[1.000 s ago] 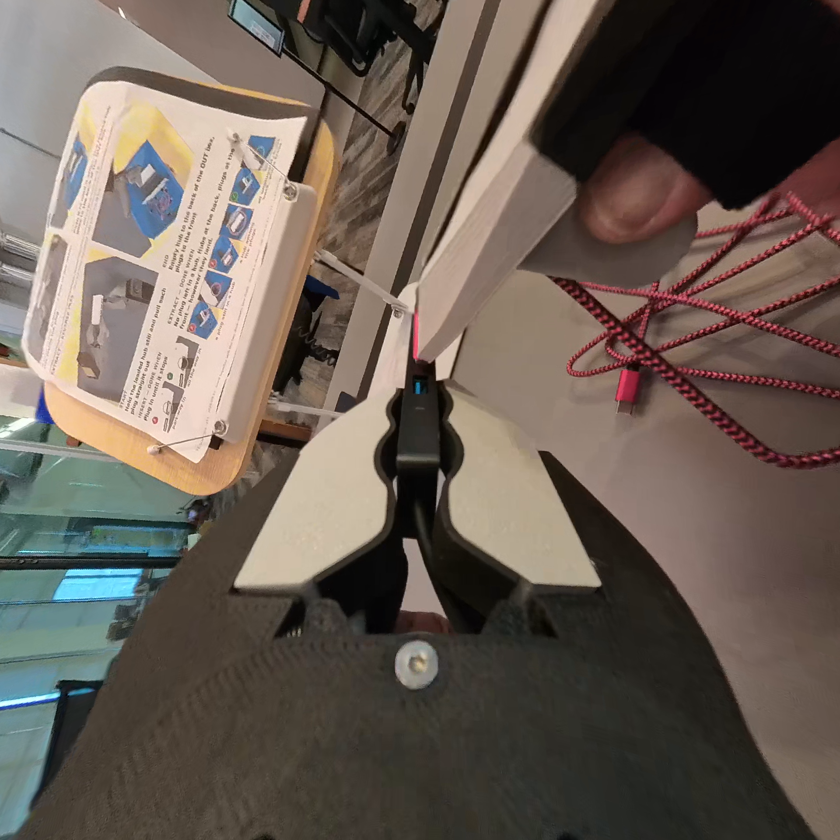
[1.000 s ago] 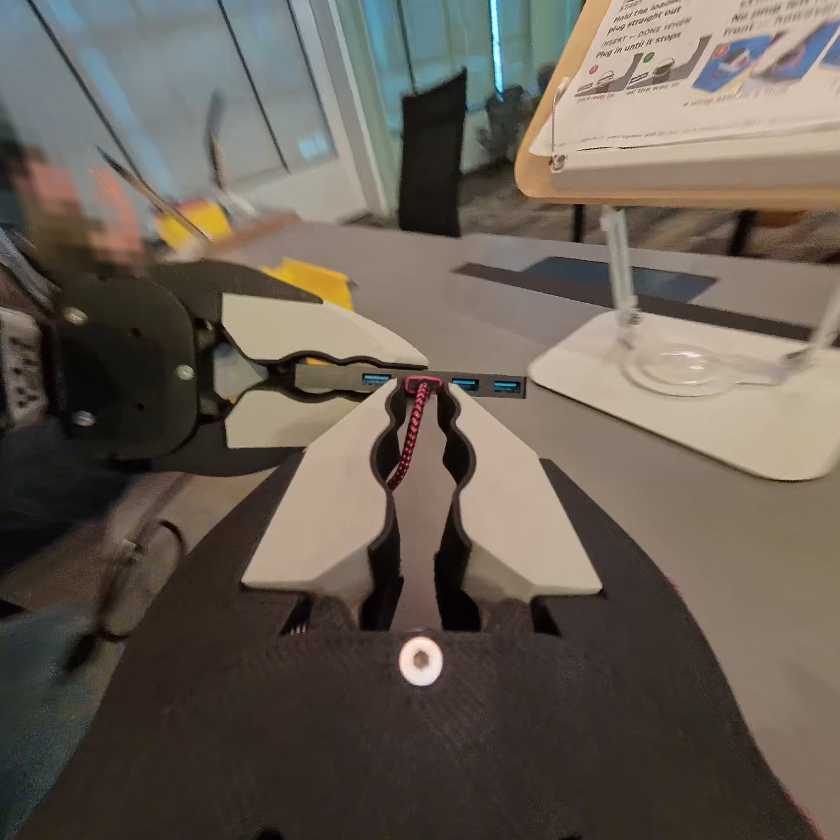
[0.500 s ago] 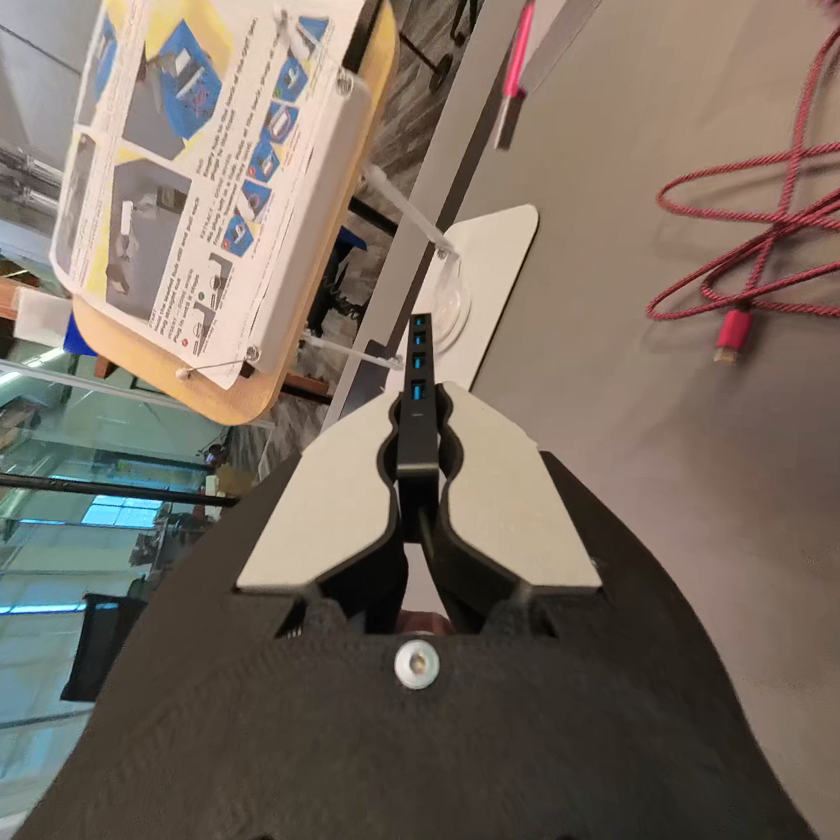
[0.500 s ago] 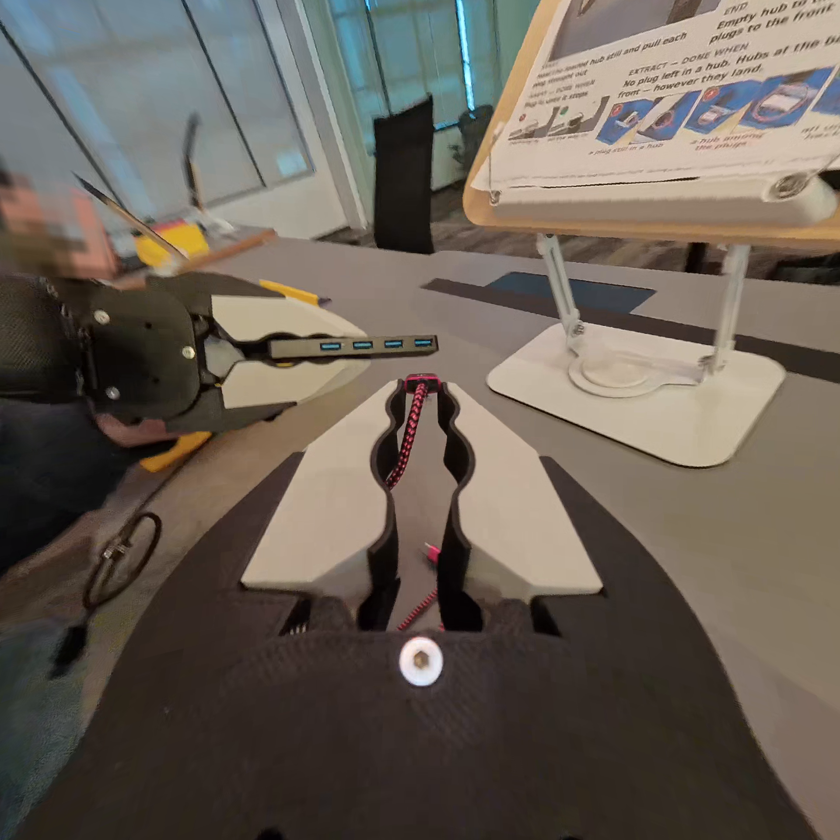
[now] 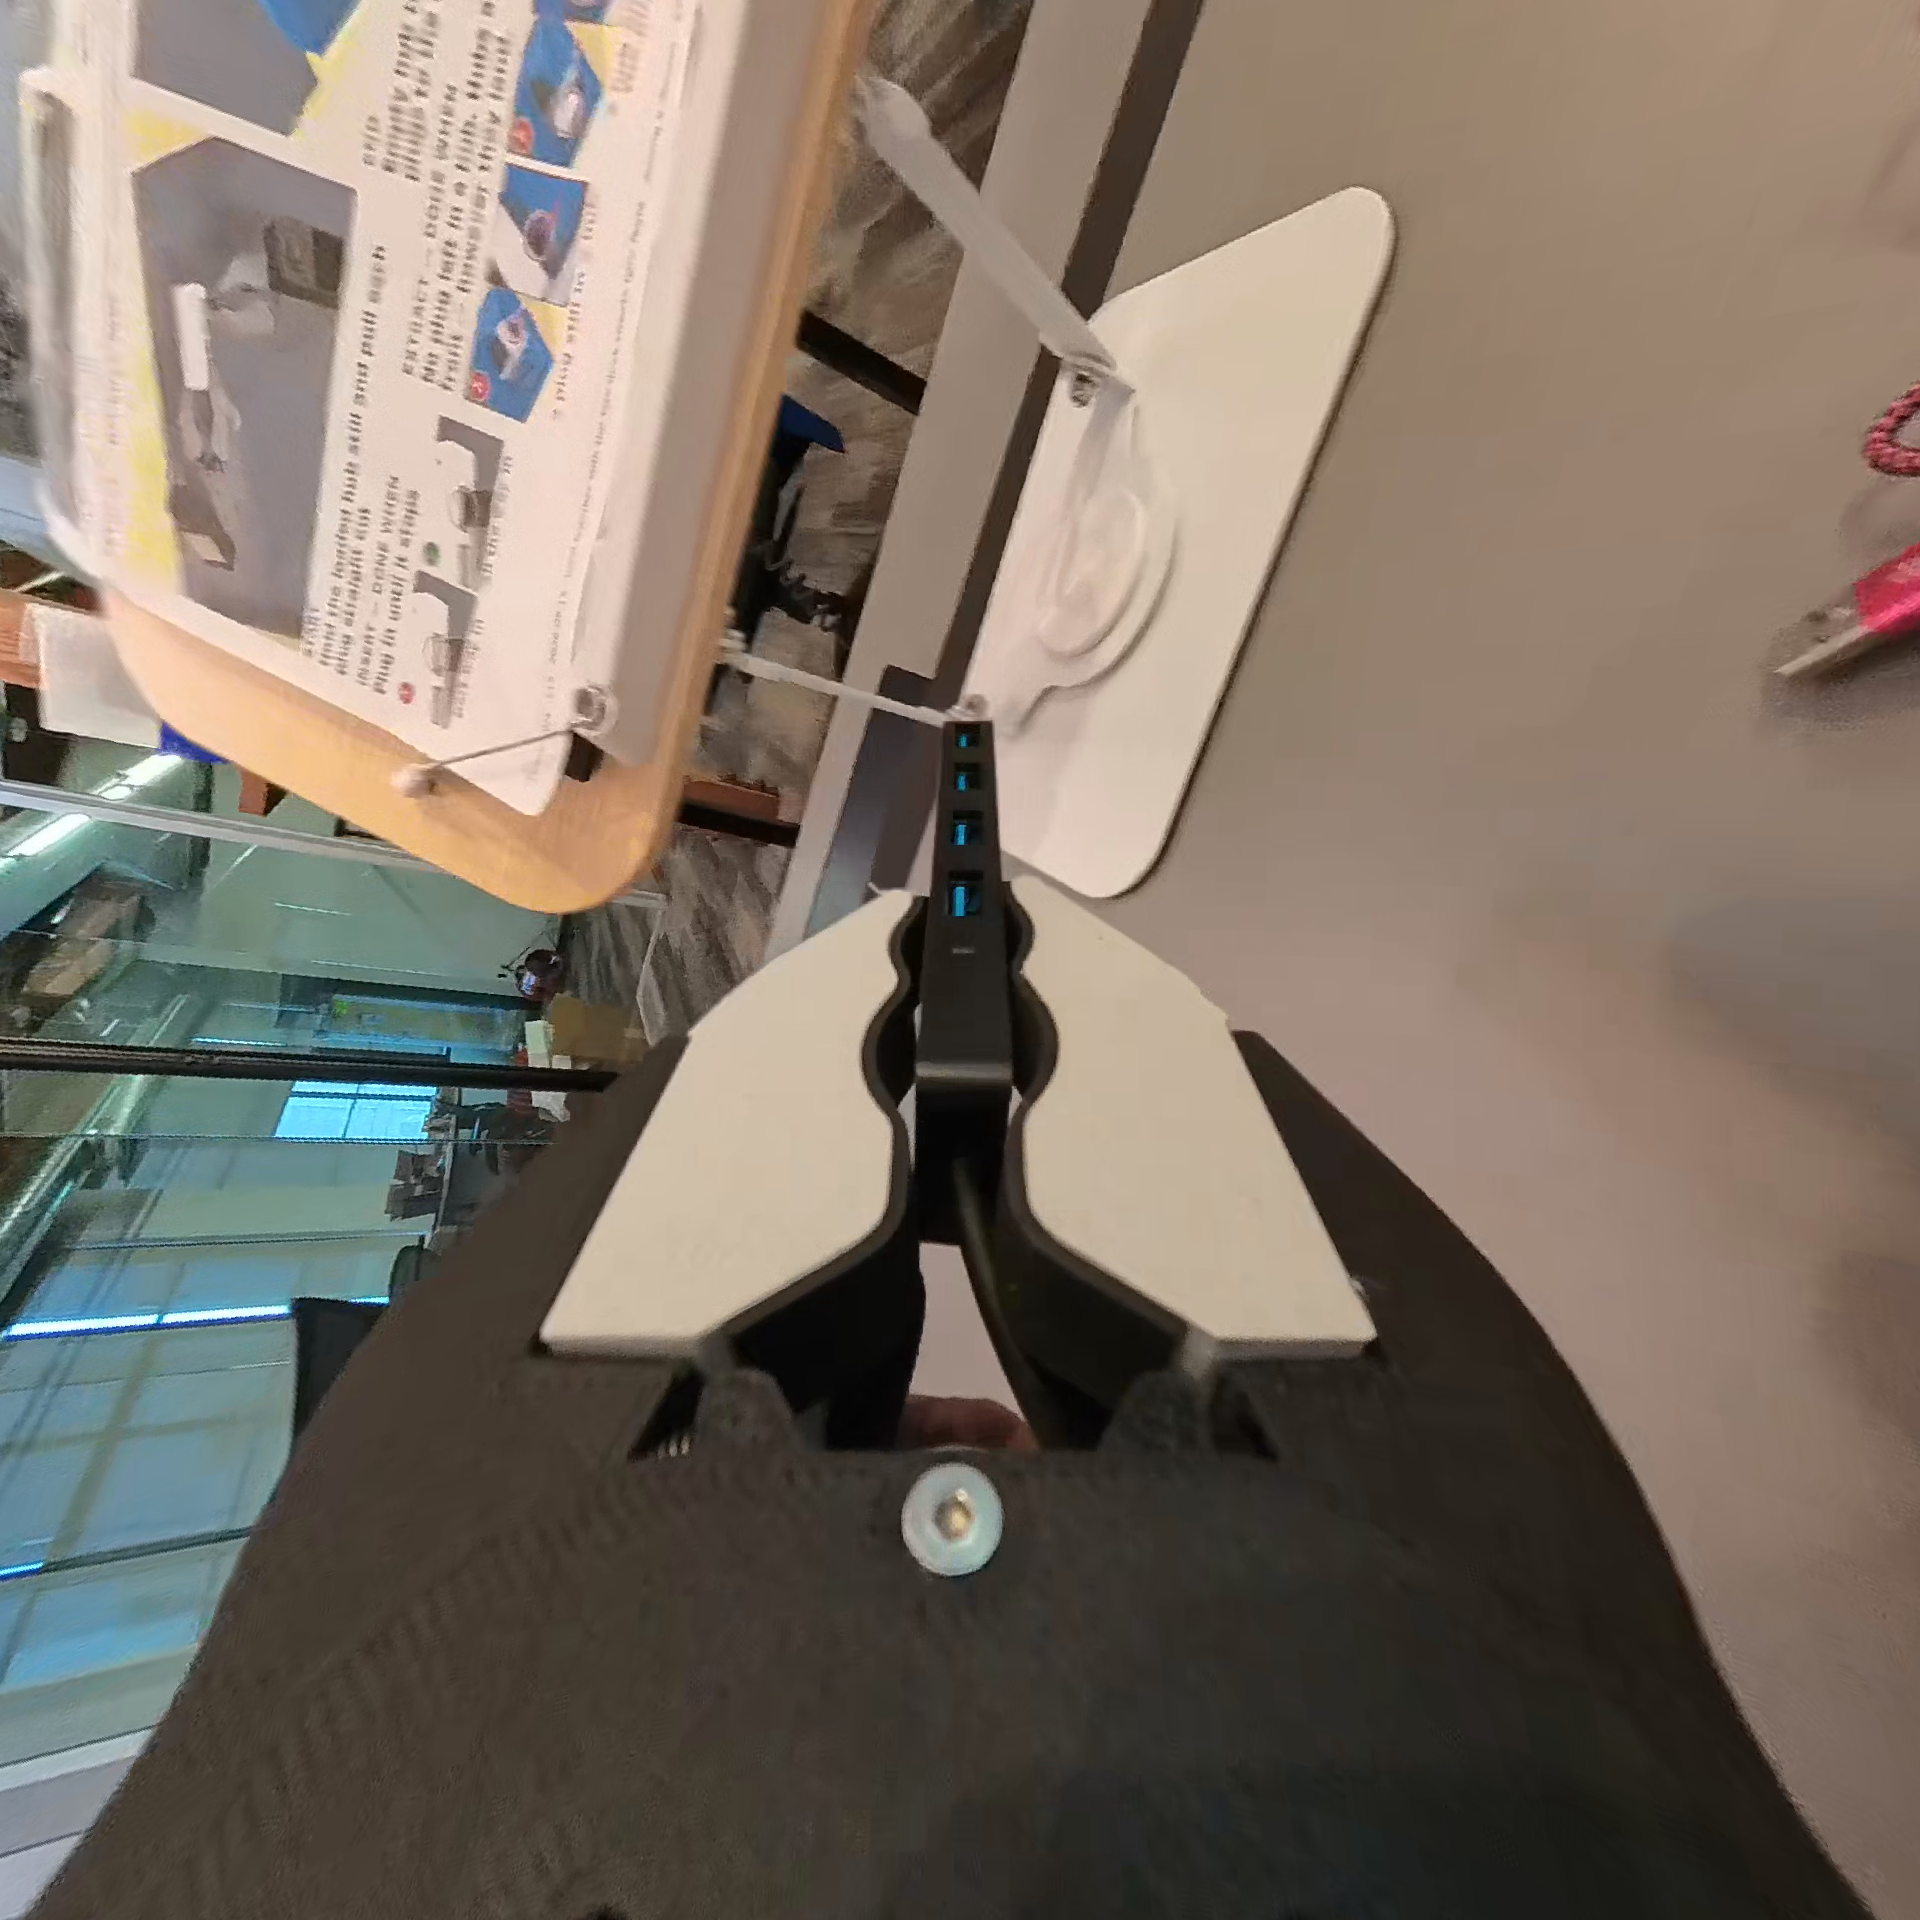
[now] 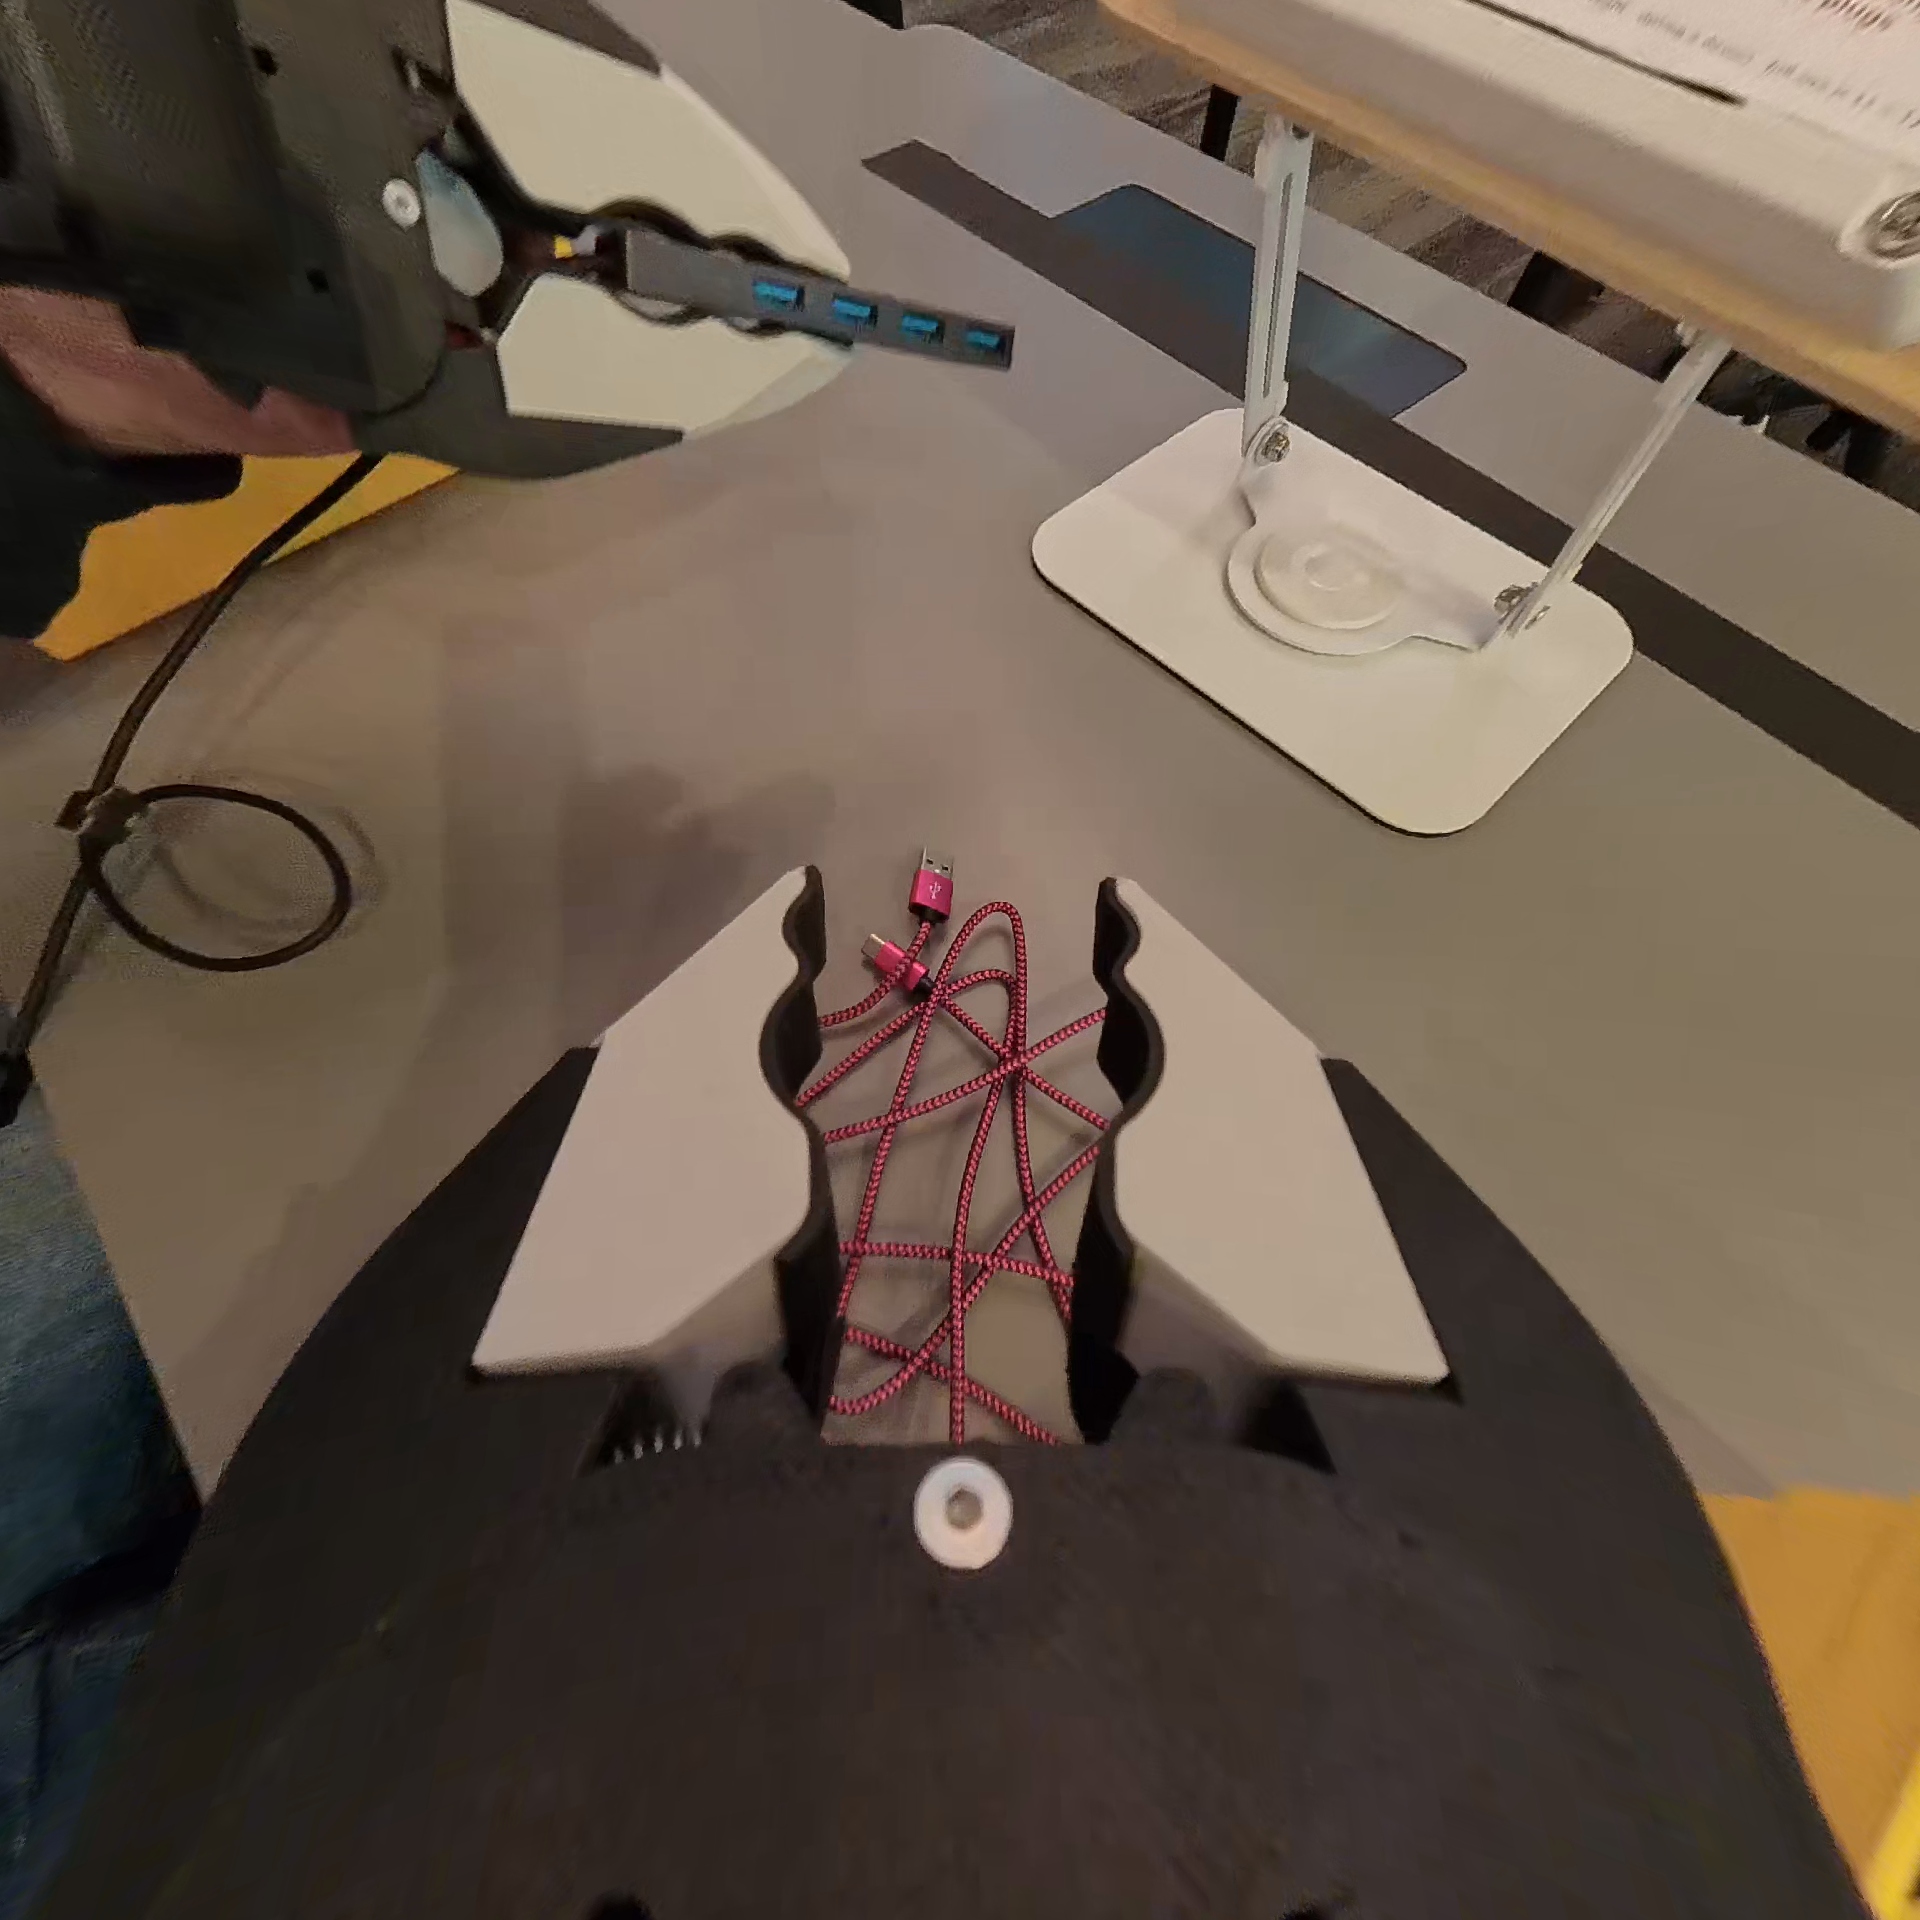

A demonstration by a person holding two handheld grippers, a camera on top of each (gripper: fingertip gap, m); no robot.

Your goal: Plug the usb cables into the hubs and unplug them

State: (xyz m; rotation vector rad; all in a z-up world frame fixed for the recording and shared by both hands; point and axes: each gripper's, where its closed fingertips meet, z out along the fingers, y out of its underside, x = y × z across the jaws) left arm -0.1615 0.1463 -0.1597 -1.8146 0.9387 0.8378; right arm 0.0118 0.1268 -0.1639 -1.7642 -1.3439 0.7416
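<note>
My left gripper (image 5: 961, 914) is shut on a black USB hub (image 5: 966, 997) and holds it above the table, its blue ports empty. The same hub (image 6: 831, 307) and left gripper (image 6: 821, 301) show at the upper left of the right wrist view. My right gripper (image 6: 961, 883) is open and empty above a tangled red braided USB cable (image 6: 966, 1122) lying on the grey table (image 6: 675, 707), its plug (image 6: 930, 894) between my fingertips. A red plug (image 5: 1860, 613) shows at the right edge of the left wrist view.
A white stand base (image 6: 1340, 623) holds a wooden board with printed instruction sheets (image 5: 343, 343) at the back. The hub's black cord (image 6: 208, 883) loops on the table at the left. Yellow patches (image 6: 1829, 1621) lie at the table's edges. One gripper's finger ends stand about 20 centimeters off the other's.
The red plug came out of the hub. My right gripper pulled back, lowered, opened and let the cable drop onto the table. The left gripper kept its hold on the hub.
</note>
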